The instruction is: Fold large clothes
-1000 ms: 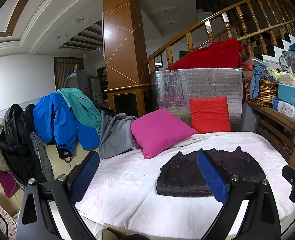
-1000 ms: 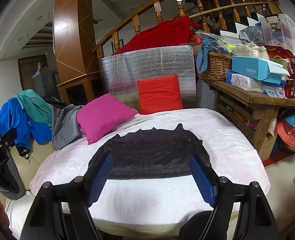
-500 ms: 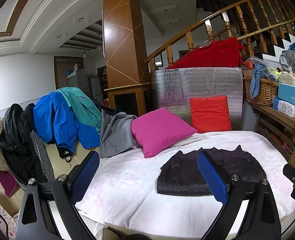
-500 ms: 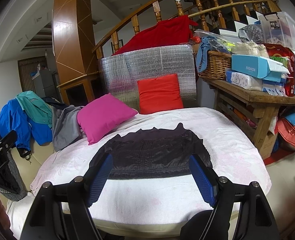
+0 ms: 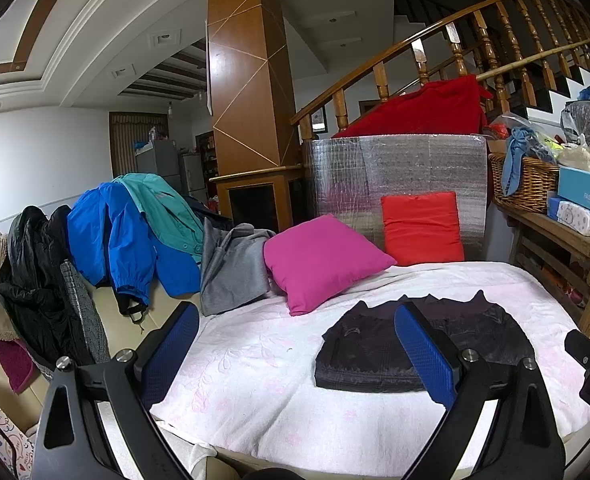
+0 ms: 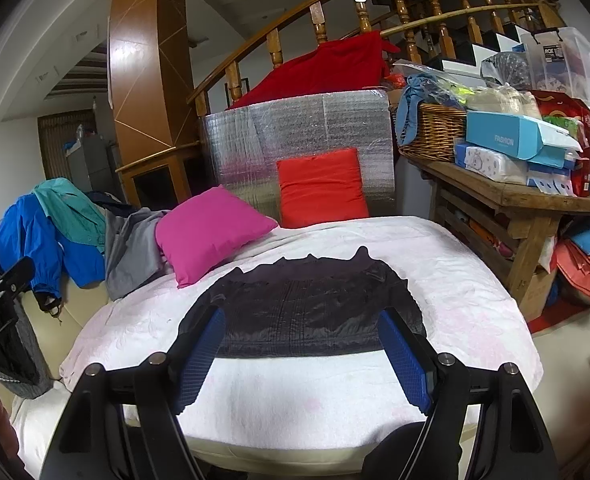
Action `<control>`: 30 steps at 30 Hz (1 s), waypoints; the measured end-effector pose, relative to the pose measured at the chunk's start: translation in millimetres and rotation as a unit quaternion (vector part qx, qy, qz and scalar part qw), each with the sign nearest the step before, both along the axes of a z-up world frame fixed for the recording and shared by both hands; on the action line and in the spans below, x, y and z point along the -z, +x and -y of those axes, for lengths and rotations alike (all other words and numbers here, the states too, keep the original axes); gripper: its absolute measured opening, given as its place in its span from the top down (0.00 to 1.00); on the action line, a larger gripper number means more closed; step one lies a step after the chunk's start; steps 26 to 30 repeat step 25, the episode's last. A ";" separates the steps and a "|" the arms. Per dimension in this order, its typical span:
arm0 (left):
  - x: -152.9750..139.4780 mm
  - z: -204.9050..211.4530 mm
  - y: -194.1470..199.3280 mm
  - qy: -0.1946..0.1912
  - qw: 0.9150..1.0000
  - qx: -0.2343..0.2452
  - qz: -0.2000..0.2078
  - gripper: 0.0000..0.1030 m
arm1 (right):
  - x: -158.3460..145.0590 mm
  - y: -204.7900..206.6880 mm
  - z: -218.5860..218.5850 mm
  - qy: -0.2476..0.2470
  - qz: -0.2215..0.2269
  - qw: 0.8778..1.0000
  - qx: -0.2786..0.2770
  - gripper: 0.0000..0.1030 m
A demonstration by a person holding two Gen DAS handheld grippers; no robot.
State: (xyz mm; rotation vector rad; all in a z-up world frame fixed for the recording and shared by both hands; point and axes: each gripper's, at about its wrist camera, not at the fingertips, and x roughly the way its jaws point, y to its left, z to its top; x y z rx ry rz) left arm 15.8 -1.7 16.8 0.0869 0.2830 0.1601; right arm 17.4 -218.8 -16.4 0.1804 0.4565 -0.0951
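A dark folded jacket (image 6: 315, 308) lies flat on the white bedspread (image 6: 295, 400); it also shows in the left wrist view (image 5: 363, 356), right of centre. My left gripper (image 5: 295, 344) is open and empty, held back from the bed's near edge, left of the jacket. My right gripper (image 6: 301, 356) is open and empty, centred in front of the jacket's near hem, above the bedspread. Its blue fingers (image 6: 403, 360) frame the jacket without touching it.
A pink pillow (image 5: 319, 260) and a red pillow (image 5: 421, 228) lean at the bed's far side. Blue, teal, grey and black clothes (image 5: 111, 236) are piled on the left. A wooden shelf (image 6: 507, 200) with boxes and a basket stands on the right.
Both views shift very slightly; the jacket and both grippers stay as they were, open and empty.
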 end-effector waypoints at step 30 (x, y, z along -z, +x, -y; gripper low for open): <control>19.8 5.2 109.8 -0.039 0.998 0.036 -0.033 0.05 | 21.9 112.3 79.5 0.004 -0.041 0.998 0.051 0.20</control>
